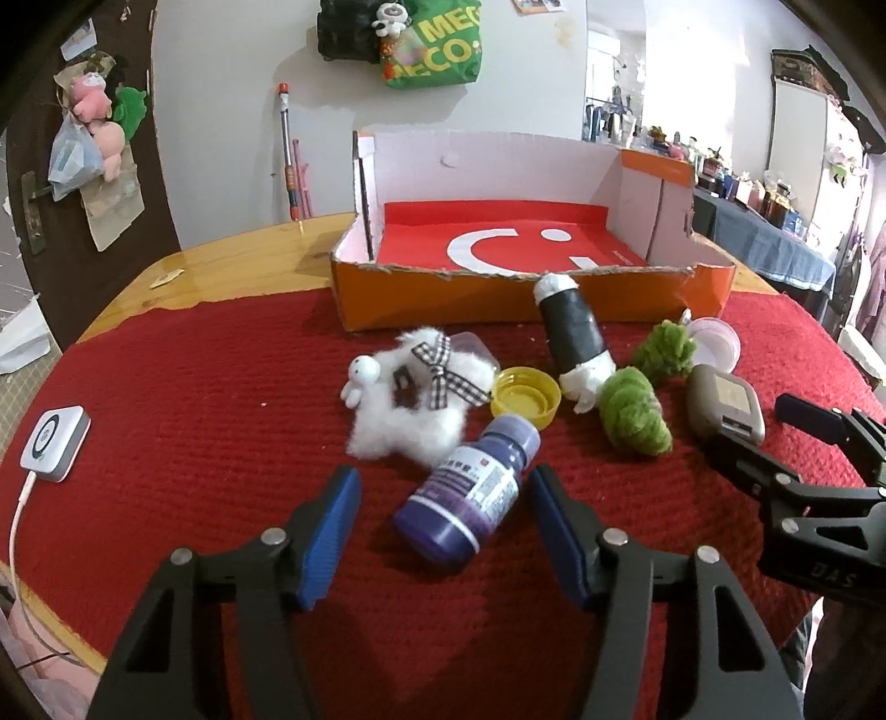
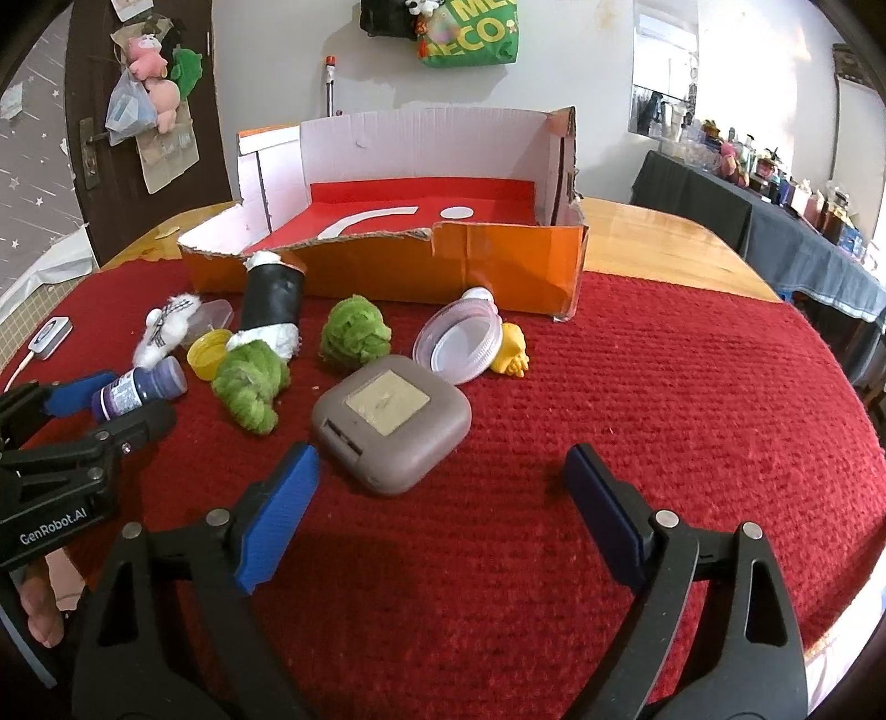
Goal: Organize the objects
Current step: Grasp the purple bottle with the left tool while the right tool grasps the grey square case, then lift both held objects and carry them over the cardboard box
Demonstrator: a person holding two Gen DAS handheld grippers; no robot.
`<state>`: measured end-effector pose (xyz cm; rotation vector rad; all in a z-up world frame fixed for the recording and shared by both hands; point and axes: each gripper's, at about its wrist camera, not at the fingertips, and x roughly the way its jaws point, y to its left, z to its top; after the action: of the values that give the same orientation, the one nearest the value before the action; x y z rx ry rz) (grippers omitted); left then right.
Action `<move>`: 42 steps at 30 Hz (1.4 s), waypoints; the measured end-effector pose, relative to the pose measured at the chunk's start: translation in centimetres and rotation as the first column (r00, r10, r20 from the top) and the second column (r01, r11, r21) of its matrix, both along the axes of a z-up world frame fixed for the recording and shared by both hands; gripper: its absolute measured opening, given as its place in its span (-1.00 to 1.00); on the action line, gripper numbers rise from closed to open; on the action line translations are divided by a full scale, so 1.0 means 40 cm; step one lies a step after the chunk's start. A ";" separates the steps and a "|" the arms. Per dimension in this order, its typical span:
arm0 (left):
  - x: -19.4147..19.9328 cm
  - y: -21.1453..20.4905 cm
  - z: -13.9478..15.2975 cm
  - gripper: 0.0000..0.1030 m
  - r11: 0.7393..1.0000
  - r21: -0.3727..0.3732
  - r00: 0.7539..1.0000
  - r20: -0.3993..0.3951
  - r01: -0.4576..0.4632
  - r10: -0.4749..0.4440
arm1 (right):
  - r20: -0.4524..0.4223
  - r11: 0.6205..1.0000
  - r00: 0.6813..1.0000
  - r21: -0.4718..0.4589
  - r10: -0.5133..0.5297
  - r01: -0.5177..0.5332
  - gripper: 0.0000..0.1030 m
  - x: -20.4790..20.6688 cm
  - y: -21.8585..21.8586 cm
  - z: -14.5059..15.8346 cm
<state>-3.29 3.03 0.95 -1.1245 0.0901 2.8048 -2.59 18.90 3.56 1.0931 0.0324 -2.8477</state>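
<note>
A purple bottle (image 1: 465,490) lies on the red cloth between the fingers of my open left gripper (image 1: 443,487); it also shows in the right wrist view (image 2: 138,387). My right gripper (image 2: 443,471) is open and empty, just in front of a grey-brown square case (image 2: 390,423), which the left wrist view also shows (image 1: 725,401). Behind lie a white fluffy toy (image 1: 410,387), a yellow cap (image 1: 526,394), a black-and-white roll (image 1: 576,338), two green fluffy pieces (image 1: 637,412) (image 2: 354,332), a clear lid (image 2: 457,343) and a yellow toy (image 2: 512,349). The orange open box (image 1: 498,302) stands behind them.
A white device with a cable (image 1: 55,435) lies at the cloth's left edge. The wooden table (image 2: 664,238) shows beyond the red cloth (image 2: 609,387). A door with hanging toys (image 1: 94,111) and a green bag (image 1: 437,44) are on the wall behind.
</note>
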 end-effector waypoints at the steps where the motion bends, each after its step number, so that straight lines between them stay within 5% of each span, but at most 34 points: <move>1: -0.003 0.000 0.000 0.23 1.000 0.001 1.000 0.001 0.002 -0.002 | 0.001 1.000 1.000 -0.003 0.003 -0.003 0.74 -0.005 -0.001 0.001; 10: -0.003 0.009 0.002 -0.14 0.999 0.006 0.999 0.003 0.039 -0.039 | 0.024 0.999 0.999 -0.023 0.023 -0.023 0.55 -0.033 -0.013 0.004; 14: 0.001 0.012 0.005 -0.33 0.999 0.008 0.999 0.006 0.054 -0.054 | 0.034 0.999 0.999 -0.040 0.031 -0.030 0.13 -0.041 -0.014 0.010; 42: 0.062 -0.002 0.049 -0.44 0.998 0.026 0.998 -0.021 0.061 -0.060 | -0.017 0.994 0.997 -0.074 0.082 -0.083 0.12 0.040 -0.049 0.069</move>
<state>-0.80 2.96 2.93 -1.0690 0.0869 2.7566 -0.98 16.96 6.32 1.0323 -0.0275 -2.7599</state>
